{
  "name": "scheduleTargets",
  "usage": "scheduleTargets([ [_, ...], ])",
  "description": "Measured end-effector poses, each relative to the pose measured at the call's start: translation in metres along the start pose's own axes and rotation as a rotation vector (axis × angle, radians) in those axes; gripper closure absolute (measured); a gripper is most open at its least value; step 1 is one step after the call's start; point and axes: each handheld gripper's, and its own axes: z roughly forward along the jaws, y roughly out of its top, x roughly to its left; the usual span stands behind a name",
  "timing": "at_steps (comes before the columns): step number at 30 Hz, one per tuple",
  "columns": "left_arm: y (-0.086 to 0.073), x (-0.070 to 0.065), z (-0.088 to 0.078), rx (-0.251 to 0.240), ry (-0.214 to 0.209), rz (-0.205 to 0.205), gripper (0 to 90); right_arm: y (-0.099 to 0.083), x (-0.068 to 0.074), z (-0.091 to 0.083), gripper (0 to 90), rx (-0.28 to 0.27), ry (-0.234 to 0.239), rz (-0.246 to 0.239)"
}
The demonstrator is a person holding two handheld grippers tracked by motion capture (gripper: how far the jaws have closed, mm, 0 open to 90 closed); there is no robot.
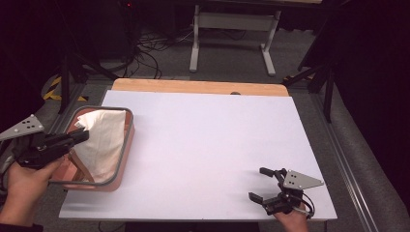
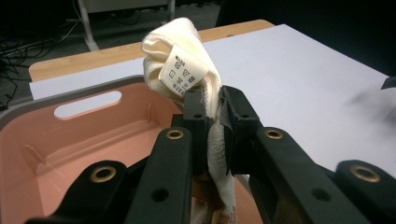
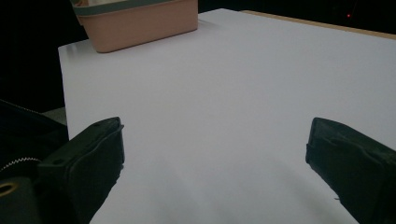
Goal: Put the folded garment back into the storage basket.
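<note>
Your left gripper [image 2: 212, 105] pinched tight on one cream cloth [image 1: 102, 140] with a white care tag [image 2: 183, 70], the cloth draped into the one pink basket [image 1: 126, 145], your right gripper [image 1: 264, 184] spread wide with nothing in it, low over the white table [image 1: 208, 145], well apart from the basket.

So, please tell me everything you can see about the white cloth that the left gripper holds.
The cloth is cream-white and looks like soft woven fabric, perhaps a towel. A white care label with printed washing symbols is sewn near its bunched upper end. The left gripper pinches it between closed jaws, so it hangs crumpled, draping down into the pink basket with the grey rim at the table's left edge.
</note>
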Motion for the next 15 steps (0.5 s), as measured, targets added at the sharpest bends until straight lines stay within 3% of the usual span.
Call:
scheduleTargets([
  [10,-0.004,0.014,0.013,0.051,0.017,-0.023,81.5,0.0,0.0,0.0,4.9,0.001,0.0,0.001],
  [15,-0.006,0.018,0.017,0.072,0.047,-0.021,81.2,0.0,0.0,0.0,5.1,0.001,-0.001,0.003],
])
